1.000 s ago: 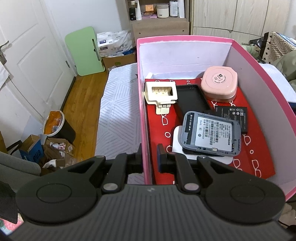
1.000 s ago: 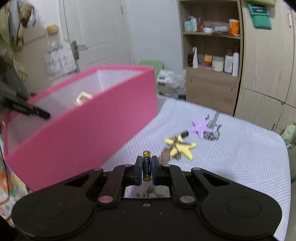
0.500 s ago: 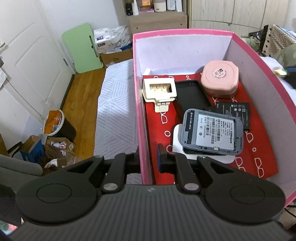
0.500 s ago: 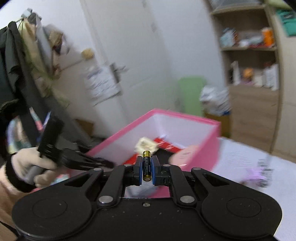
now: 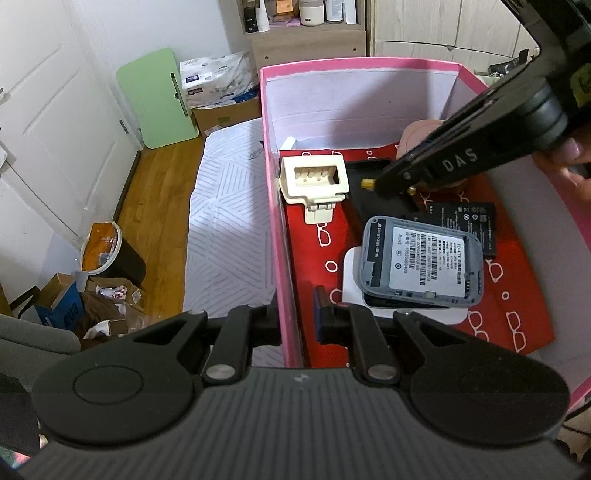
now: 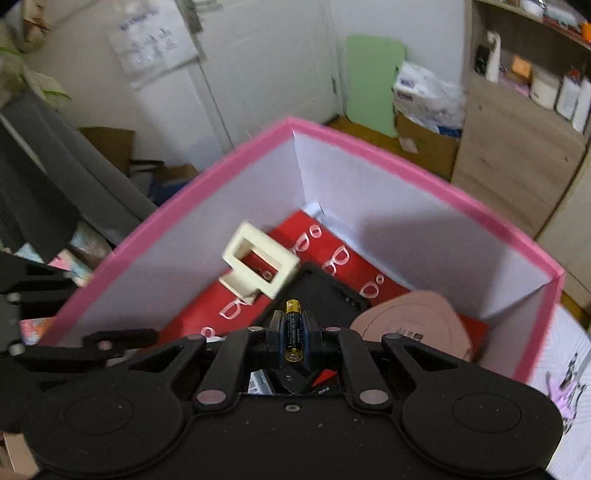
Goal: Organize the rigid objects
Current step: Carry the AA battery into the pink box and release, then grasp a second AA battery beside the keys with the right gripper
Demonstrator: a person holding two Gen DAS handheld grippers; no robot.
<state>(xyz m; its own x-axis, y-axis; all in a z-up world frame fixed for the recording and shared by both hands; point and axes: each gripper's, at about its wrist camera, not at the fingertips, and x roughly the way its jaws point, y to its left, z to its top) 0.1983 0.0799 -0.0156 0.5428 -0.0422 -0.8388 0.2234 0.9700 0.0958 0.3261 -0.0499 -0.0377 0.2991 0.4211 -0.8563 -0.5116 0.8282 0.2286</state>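
Note:
My left gripper (image 5: 295, 317) is shut on the near left wall of the pink box (image 5: 275, 206), one finger on each side. My right gripper (image 6: 293, 334) is shut on a black and gold battery (image 6: 293, 332) and reaches down into the box (image 6: 373, 206) over a black case (image 6: 325, 291). It also shows in the left wrist view (image 5: 376, 183), where the battery tip (image 5: 366, 183) sticks out. Inside lie a cream plastic holder (image 5: 314, 181), a grey router (image 5: 421, 266), a flat black battery (image 5: 469, 221) and a pink round case (image 6: 413, 325).
The box stands on a white patterned cloth (image 5: 225, 229). A purple starfish toy (image 6: 563, 391) lies on the cloth right of the box. A bin (image 5: 107, 251) and cardboard clutter sit on the wood floor at left. Shelves (image 5: 306, 33) stand behind.
My right gripper has carried the battery from beside the box to over and down into it. My left gripper keeps its hold on the box wall.

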